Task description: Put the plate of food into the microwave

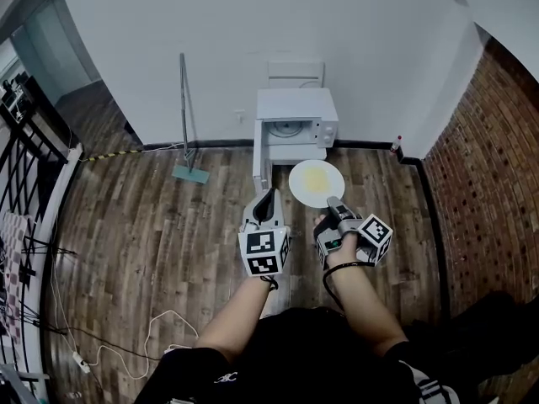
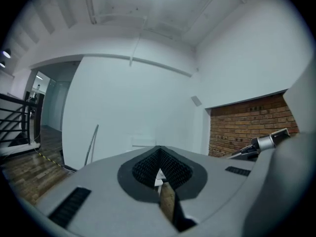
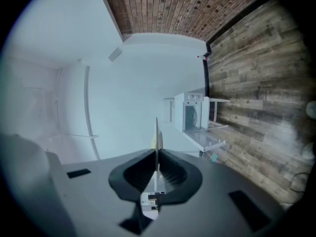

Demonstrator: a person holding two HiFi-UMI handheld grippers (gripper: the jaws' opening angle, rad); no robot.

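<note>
While the right gripper (image 1: 333,202) is clamping the plate of food (image 1: 316,183) by its near rim, the plate is projecting level toward the open microwave (image 1: 296,120), just short of it; the left gripper (image 1: 268,195) is hovering closed, empty.

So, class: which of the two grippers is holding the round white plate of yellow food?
The right gripper, its jaws pinched on the rim of the round white plate; the left gripper is shut with nothing between its jaws.
</note>
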